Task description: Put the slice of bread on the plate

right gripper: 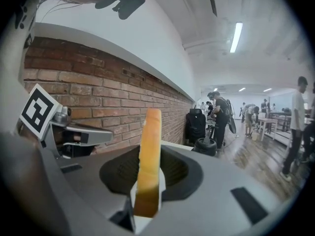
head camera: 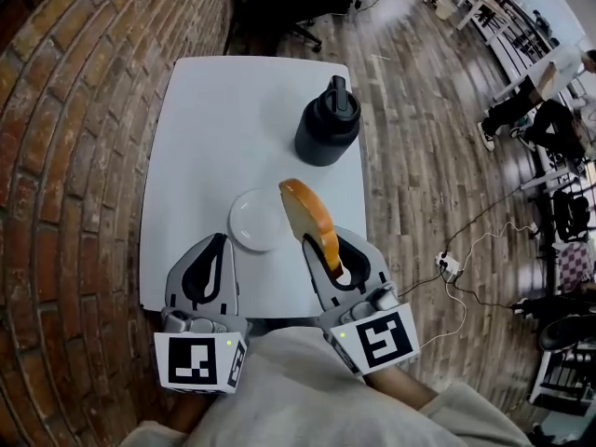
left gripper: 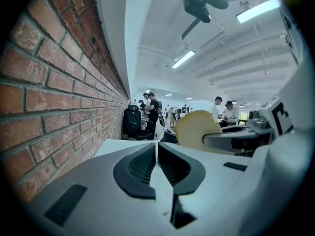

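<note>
So the surface (head camera: 214,110) looks smooth matt white, and the plate (head camera: 256,220) is a bit glossier. The black jug (head camera: 328,124) at the plate's 1 o'clock is matt plastic. The bread (head camera: 312,222) has a smooth golden crust. There's a rough brick wall (head camera: 74,156) at 9 o'clock and a wood-plank floor (head camera: 419,156) at 3.

Right claw (right gripper: 147,193) clamped on upright bread slice (right gripper: 149,156), brick wall (right gripper: 98,95) behind

Your right gripper (head camera: 335,250) hides the bread's (head camera: 303,208) lower end between its jaws. In the left gripper view, the jug (head camera: 328,128) sits mostly behind the bread, and the right gripper runs off the right edge. The distant people (left gripper: 151,109) are too small to tell apart.
</note>
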The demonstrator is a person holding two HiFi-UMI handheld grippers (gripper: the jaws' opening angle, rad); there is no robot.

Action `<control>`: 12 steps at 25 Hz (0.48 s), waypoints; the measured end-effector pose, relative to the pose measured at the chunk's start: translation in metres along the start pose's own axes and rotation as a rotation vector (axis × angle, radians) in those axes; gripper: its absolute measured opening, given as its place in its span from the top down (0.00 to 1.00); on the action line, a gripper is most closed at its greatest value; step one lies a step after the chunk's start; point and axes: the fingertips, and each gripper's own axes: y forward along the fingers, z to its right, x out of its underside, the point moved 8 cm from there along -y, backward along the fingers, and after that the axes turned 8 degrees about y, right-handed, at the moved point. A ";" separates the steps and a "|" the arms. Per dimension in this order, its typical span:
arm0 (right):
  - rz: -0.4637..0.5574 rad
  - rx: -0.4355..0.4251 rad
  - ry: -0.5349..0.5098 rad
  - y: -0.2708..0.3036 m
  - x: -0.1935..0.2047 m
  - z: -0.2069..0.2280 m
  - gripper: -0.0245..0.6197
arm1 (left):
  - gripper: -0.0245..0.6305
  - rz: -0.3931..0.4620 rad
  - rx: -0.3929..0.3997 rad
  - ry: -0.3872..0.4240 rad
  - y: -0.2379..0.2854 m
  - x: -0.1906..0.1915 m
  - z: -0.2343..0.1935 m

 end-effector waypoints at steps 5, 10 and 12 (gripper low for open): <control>-0.028 -0.040 0.016 0.019 0.013 0.005 0.81 | 0.93 -0.021 -0.011 0.018 0.010 0.009 -0.004; -0.050 -0.082 0.040 0.034 0.030 0.004 0.81 | 0.93 -0.043 -0.014 0.026 0.015 0.021 -0.002; -0.073 -0.098 0.044 0.040 0.040 0.006 0.81 | 0.93 -0.064 -0.011 0.016 0.017 0.026 -0.001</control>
